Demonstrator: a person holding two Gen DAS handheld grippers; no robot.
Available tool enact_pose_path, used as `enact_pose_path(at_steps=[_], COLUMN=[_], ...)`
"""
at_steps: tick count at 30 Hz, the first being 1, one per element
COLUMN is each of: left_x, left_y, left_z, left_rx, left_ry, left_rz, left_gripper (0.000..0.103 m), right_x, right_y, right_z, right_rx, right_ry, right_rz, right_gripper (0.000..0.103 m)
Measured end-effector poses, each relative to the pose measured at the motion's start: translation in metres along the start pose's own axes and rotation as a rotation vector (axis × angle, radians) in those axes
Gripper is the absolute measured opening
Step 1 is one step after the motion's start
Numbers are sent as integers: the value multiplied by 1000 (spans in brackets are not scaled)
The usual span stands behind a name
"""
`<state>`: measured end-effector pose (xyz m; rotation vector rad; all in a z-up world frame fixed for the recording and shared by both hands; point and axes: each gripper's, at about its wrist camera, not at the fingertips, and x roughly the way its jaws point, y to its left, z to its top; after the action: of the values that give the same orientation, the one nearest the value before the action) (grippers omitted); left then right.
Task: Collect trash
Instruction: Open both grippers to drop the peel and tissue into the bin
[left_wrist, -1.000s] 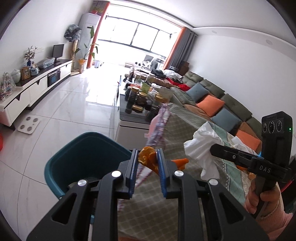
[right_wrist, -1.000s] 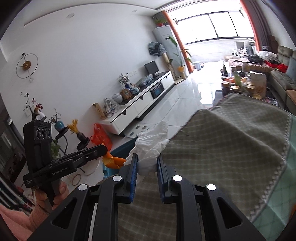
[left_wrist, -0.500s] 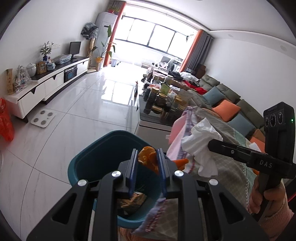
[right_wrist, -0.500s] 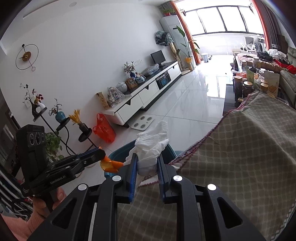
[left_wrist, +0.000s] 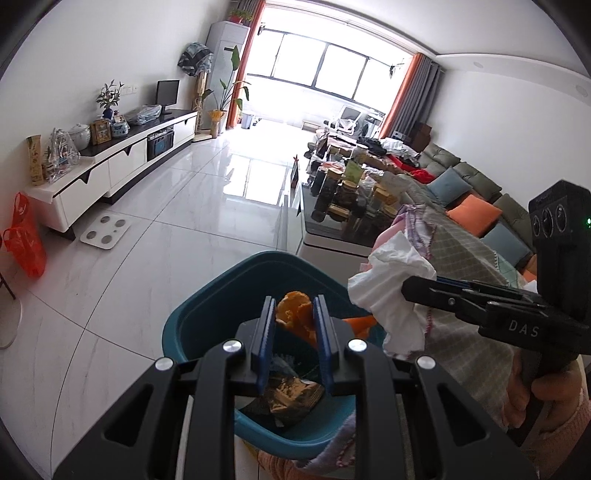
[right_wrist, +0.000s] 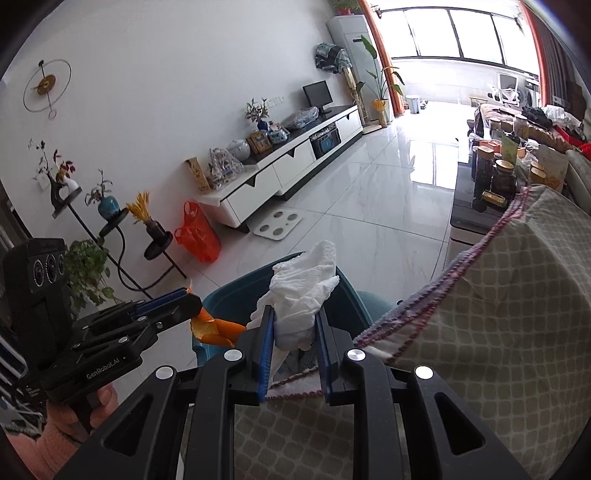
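My left gripper (left_wrist: 294, 309) is shut on orange peel (left_wrist: 295, 315) and holds it above the teal trash bin (left_wrist: 207, 314). A crumpled wrapper (left_wrist: 291, 400) lies inside the bin. My right gripper (right_wrist: 294, 321) is shut on a crumpled white tissue (right_wrist: 303, 284), held over the bin's rim (right_wrist: 236, 291) at the table edge. In the left wrist view the tissue (left_wrist: 391, 291) hangs from the right gripper (left_wrist: 410, 286) just right of the bin. In the right wrist view the left gripper (right_wrist: 194, 304) holds the peel (right_wrist: 216, 328) at left.
The table with a checked green cloth (right_wrist: 498, 314) is at right, its edge beside the bin. A coffee table with jars (left_wrist: 347, 199) stands beyond, a sofa (left_wrist: 476, 206) at right, a TV cabinet (left_wrist: 110, 166) and orange bag (left_wrist: 26, 240) at left. White tile floor (left_wrist: 166, 240) surrounds the bin.
Both grippers have moved off the table toward the bin, still holding the peel and the tissue. The bin's inside and the wrapper now show below the left gripper.
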<state>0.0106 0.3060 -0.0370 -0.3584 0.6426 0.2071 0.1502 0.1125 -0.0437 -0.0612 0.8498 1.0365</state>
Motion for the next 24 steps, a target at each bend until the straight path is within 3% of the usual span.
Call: enact_pose_path(at_steps=[9,24], left_x=[14,38], left_y=[10,31], left_z=[-4,-7], left_rx=[-21,-79], left_ry=[31,82], left_rz=[44,43], left_gripper=[22,25], right_x=[24,35], right_y=[6,-4], right_z=[5,4], right_rx=[-11,44], right_ry=[62,107], right_rz=[-18,-4], right_gripper=[25,47])
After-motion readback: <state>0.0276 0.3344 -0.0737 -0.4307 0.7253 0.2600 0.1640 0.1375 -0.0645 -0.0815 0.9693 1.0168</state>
